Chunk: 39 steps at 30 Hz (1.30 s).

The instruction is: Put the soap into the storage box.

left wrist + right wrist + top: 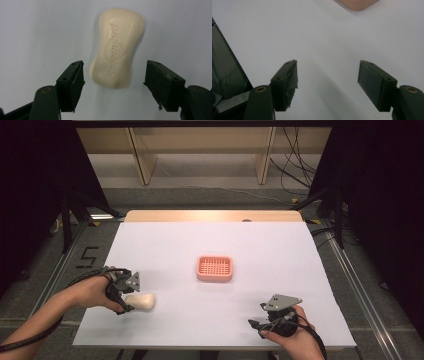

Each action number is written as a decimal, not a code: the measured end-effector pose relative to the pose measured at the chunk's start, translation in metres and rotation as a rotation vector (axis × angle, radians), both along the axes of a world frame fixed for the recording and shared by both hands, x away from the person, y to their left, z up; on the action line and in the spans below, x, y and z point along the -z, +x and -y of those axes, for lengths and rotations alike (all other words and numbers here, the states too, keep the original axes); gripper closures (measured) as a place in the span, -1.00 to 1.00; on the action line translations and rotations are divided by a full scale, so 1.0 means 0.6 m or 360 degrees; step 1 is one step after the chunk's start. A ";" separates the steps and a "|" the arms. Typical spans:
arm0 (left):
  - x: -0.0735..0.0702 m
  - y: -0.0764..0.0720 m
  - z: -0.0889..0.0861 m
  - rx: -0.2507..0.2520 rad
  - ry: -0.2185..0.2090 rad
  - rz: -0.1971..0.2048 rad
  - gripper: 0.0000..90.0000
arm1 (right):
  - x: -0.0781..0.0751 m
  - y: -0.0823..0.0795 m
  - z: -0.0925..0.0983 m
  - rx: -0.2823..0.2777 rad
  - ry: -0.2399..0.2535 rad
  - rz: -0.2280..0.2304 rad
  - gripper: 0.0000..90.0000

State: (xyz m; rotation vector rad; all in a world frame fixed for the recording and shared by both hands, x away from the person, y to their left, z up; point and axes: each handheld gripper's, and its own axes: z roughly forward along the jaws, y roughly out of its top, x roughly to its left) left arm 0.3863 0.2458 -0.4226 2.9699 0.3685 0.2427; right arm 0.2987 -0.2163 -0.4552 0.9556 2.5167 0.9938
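Container: one pink soap dish (215,268) with a slotted grid floor sits near the middle of the table, nothing in it. Its rounded corner (357,4) also shows at the top edge of my right gripper view.

Left to right across the table:
- My left hand (92,292) holds the left gripper (131,296) at the left edge of the sheet. Jaws spread wide, gripping nothing. In the left gripper view the gripper (113,77) straddles the near end of the soap, a pad on each side, gaps on both sides, no contact.
- Cream soap bar (140,301) lies flat on the sheet just beside that gripper, well apart from the dish. Embossed lettering and a shield emblem face up on the bar (116,47).
- My right hand (295,332) holds the right gripper (256,327) near the front right of the sheet, grey three-cornered plate on top. Its jaws in the right gripper view (327,75) stand wide apart over bare sheet, empty.

Surface: white sheet (260,250) covers the table; a strip of light wood (210,215) shows at the far edge.

Room: grey floor, the figure 5 (86,257) marked at left, wooden shelf frame (200,150) beyond, loose cables (295,165) at upper right, black drapes on both sides.
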 end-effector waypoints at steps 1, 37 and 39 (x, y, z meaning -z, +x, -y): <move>0.000 0.002 0.000 0.0002 -0.0001 -0.0002 -0.32 | -0.001 0.000 0.000 0.0001 0.0000 -0.0011 -0.27; 0.027 0.032 0.045 0.0171 0.0087 -0.0139 -0.29 | 0.001 0.000 -0.002 -0.0010 0.0005 0.0000 -0.27; 0.028 0.033 0.046 0.0175 0.0094 -0.0146 -0.28 | 0.000 0.000 -0.001 -0.0014 0.0001 -0.0009 -0.27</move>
